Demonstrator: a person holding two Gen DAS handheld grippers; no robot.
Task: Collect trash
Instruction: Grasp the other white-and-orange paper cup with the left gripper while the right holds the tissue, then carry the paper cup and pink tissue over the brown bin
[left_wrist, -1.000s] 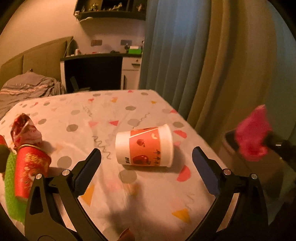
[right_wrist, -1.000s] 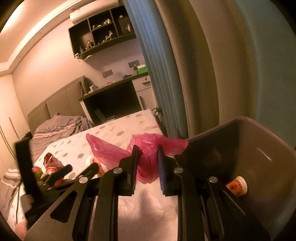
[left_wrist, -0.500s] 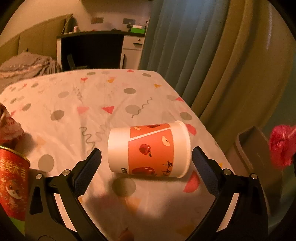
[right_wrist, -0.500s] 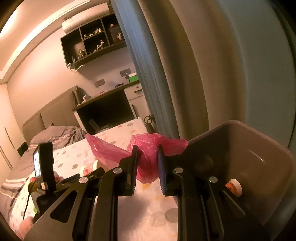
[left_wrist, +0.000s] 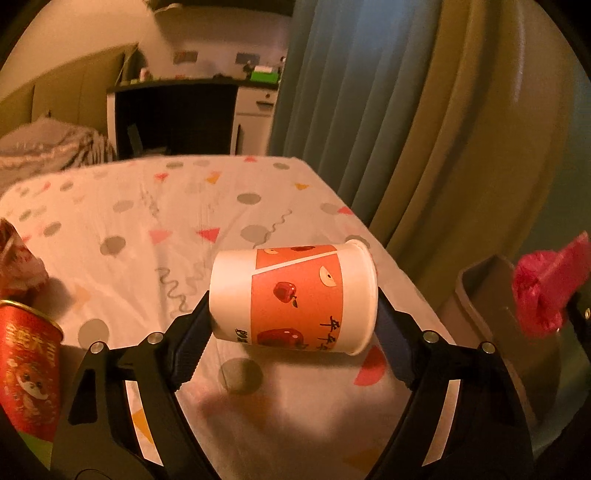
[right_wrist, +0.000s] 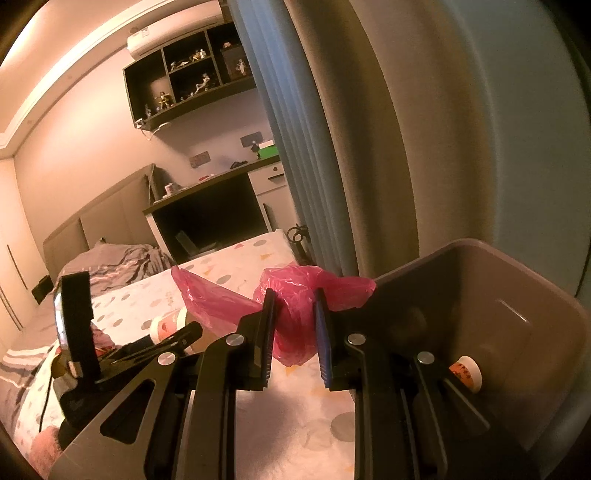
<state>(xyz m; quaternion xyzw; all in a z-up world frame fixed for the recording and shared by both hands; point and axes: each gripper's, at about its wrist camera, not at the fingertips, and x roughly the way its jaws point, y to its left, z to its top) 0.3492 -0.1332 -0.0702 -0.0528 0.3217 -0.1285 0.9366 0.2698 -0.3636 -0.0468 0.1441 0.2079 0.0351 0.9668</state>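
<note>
An orange-and-white paper cup (left_wrist: 295, 297) printed with apples lies on its side on the patterned bedsheet (left_wrist: 147, 229).

dim warm light, fisheye-warped edges, slight blur

I see a bed (left_wrist: 155, 229) with a white patterned sheet in the near field. At the far end stand a dark desk (right_wrist: 210, 206) and padded headboard (right_wrist: 107, 218). Blue and olive curtains (left_wrist: 388, 110) hang right. A wall shelf (right_wrist: 188, 74) is mounted high. Lighting is dim and warm.
</note>
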